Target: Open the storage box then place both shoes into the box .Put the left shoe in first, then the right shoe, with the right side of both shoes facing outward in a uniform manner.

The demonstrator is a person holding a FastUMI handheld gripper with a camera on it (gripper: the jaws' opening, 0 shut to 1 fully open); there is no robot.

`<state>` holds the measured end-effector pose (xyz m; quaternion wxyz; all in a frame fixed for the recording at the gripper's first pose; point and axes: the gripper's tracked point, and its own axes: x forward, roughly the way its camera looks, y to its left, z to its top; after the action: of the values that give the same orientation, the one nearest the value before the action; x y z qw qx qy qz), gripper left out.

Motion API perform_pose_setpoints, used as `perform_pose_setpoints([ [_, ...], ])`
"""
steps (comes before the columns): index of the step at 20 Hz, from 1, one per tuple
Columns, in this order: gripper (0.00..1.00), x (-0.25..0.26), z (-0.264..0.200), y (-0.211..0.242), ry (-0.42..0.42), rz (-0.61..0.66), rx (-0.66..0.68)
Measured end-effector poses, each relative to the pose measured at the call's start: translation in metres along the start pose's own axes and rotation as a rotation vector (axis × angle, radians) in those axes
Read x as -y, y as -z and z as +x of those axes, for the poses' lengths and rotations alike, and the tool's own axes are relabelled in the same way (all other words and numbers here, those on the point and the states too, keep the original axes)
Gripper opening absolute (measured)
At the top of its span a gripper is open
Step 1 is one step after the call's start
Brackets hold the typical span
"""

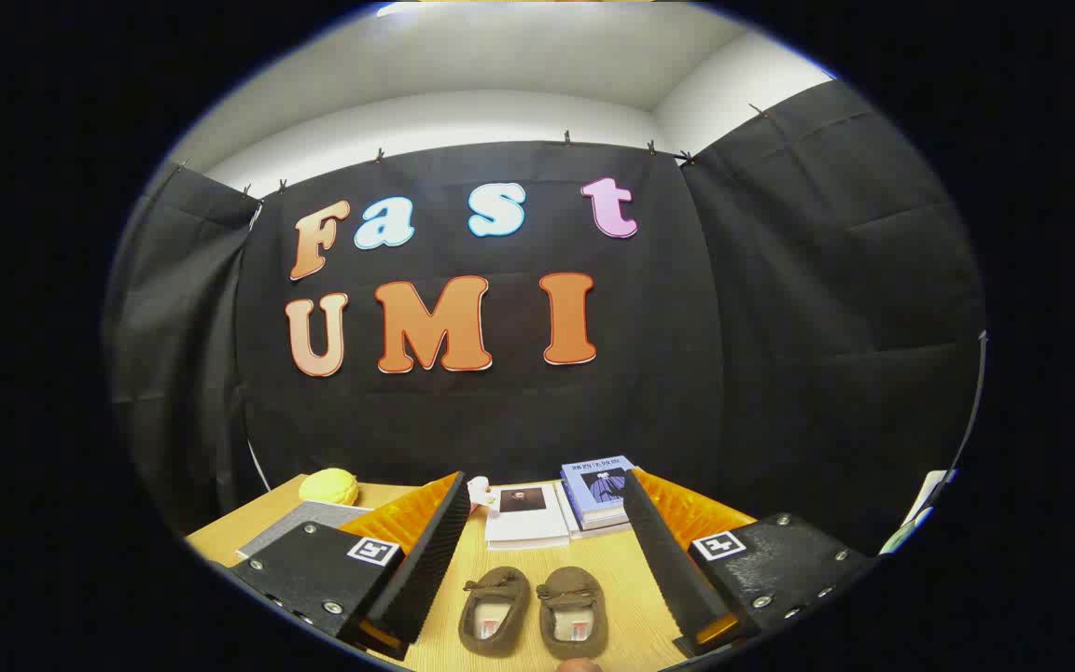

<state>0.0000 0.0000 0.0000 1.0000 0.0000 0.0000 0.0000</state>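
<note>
Two brown shoes [532,609] lie side by side on the wooden surface [621,569], between the fingers of the tongs [537,569], which stand spread wide and hold nothing; books [556,509] lie beyond.

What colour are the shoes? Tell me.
Brown, both shoes, seen in the gripper view between the open gripper fingers.

Tool-mounted fisheye, forward along spread fingers, above table [612,560].
</note>
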Motion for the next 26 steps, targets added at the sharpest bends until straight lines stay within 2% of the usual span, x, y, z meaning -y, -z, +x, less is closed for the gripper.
perform_pose_setpoints([
  [15, 0.98, 0.006, 0.007, 0.014, 0.015, -0.011, -0.016],
  [19, 0.98, -0.012, 0.013, 0.029, -0.062, 0.062, -0.056],
  [26, 0.98, -0.075, 0.033, 0.091, -0.277, 0.293, -0.245],
])
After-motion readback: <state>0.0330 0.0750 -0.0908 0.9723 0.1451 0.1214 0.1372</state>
